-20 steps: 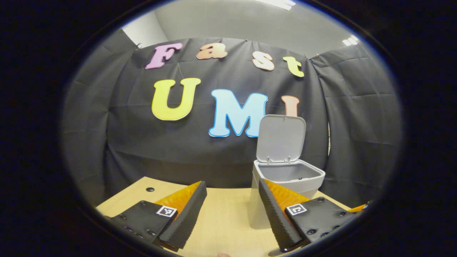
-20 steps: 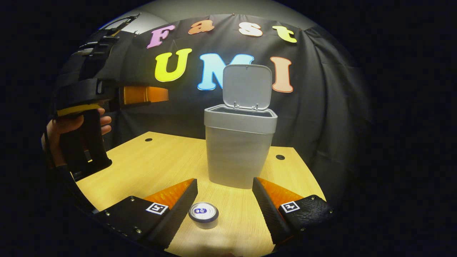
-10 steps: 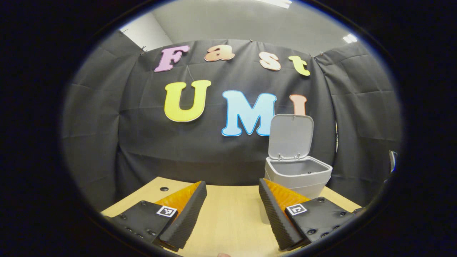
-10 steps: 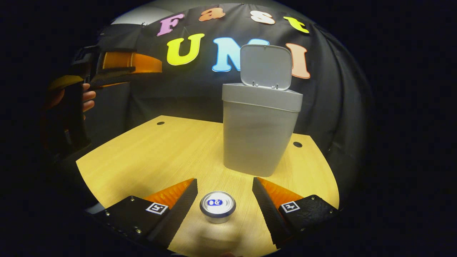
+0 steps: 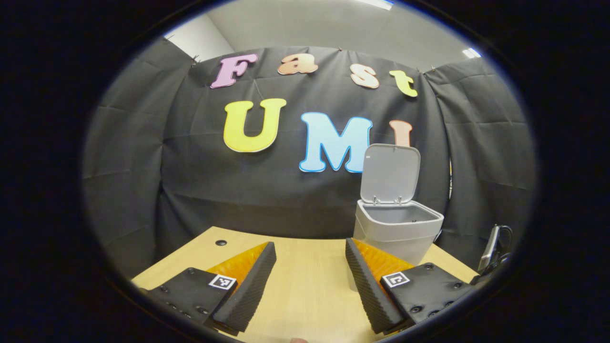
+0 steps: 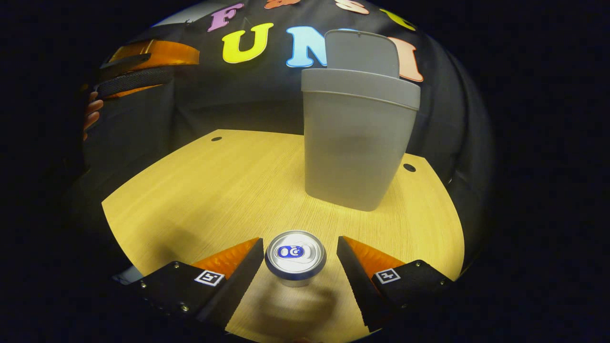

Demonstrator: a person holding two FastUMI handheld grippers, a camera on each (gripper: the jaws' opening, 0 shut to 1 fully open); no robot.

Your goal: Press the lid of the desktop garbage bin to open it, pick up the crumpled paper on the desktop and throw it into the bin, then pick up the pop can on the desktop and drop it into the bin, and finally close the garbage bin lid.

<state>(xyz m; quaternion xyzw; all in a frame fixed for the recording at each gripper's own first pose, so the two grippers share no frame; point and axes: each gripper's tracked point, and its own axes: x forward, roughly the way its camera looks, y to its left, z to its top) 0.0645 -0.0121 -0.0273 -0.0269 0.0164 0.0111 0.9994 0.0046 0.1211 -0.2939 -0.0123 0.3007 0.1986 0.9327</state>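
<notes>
Grey plastic garbage bin [image 6: 355, 143], upright on the light wooden table [image 6: 214, 190], hinged lid [image 5: 391, 174] raised; interior seen from the left gripper view, contents not discernible. Silver aluminium pop can [image 6: 295, 257], upright on the table, between the spread right tongs [image 6: 300, 250], untouched. Left tongs [image 5: 310, 257] spread, empty, held above the table.

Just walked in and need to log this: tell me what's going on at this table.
A person holds a gripper in each hand, clearing a wooden desk into a grey bin whose lid stands open. The right gripper is open, its fingers either side of an upright pop can and not yet pressing it. The left gripper is open with nothing between its fingers, raised off to the side.
</notes>
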